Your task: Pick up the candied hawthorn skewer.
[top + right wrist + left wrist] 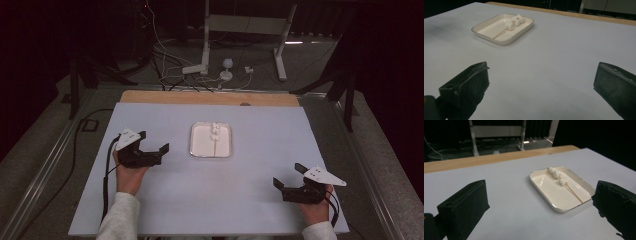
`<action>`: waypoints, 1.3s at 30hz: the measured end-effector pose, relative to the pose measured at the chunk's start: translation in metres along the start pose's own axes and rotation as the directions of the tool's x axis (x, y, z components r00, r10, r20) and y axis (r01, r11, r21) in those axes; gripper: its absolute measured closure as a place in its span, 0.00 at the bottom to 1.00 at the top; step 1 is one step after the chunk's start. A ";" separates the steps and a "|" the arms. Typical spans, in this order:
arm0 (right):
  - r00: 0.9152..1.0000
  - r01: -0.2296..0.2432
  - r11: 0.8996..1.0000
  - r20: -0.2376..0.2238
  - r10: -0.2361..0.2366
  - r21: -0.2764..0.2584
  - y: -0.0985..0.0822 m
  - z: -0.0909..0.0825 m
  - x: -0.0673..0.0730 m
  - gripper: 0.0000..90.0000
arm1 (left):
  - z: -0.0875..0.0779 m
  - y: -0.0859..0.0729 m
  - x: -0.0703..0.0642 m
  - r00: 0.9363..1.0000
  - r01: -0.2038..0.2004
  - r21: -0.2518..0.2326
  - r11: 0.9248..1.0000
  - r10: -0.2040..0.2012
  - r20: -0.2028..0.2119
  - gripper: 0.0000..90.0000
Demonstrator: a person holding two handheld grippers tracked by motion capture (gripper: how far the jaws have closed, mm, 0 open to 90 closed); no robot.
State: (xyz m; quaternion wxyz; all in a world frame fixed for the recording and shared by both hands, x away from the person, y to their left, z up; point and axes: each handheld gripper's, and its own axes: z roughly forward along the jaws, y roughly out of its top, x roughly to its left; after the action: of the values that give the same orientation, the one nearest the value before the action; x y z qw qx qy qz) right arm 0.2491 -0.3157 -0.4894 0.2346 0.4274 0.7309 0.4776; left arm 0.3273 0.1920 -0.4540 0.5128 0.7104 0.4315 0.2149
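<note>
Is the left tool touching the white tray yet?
Apart. The high view shows bare table between the left tool and the white tray; the left gripper view shows its open jaws short of the tray's near rim.

Your sleeves are light grey, one on each forearm. Each hand carries black tongs: the left tongs (154, 142) and right tongs (288, 176) both have blocky matte jaws with squared tips. A pale grey three-cornered plate sits on top of each. A black cable trails back from each, along your wrist.
</note>
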 end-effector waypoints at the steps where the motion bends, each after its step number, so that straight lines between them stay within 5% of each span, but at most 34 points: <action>1: 1.000 0.000 1.000 0.000 0.000 0.000 0.000 0.000 0.000 0.00 | 0.006 0.001 -0.002 1.000 -0.011 0.018 1.000 0.011 0.005 0.01; 8: 1.000 -0.001 1.000 -0.001 0.001 0.004 0.000 0.001 0.000 0.00 | 0.049 0.009 -0.024 0.994 -0.109 0.124 0.986 0.104 0.044 0.01; 17: 1.000 -0.004 1.000 0.000 0.004 0.008 -0.001 0.001 -0.001 0.00 | 0.099 0.013 -0.049 0.972 -0.234 0.247 0.940 0.224 0.071 0.01; 24: 1.000 -0.004 1.000 -0.001 0.004 0.011 -0.001 0.001 -0.002 0.00 | 0.130 0.012 -0.064 0.965 -0.263 0.298 0.918 0.255 0.065 0.01; 31: 1.000 -0.006 1.000 -0.001 0.007 0.012 -0.002 0.001 -0.003 0.00 | 0.155 0.005 -0.078 0.970 -0.244 0.352 0.904 0.235 0.067 0.04; 39: 1.000 -0.010 1.000 0.003 0.010 0.013 -0.002 0.001 -0.004 0.00 | 0.173 -0.003 -0.091 0.966 -0.257 0.420 0.870 0.246 0.080 0.11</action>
State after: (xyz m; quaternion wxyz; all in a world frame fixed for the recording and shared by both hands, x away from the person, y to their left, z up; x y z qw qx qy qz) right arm 0.2509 -0.3195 -0.4920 0.2307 0.4333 0.7313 0.4735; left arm 0.4067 0.0229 -0.5102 0.3176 0.8579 0.3657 0.1716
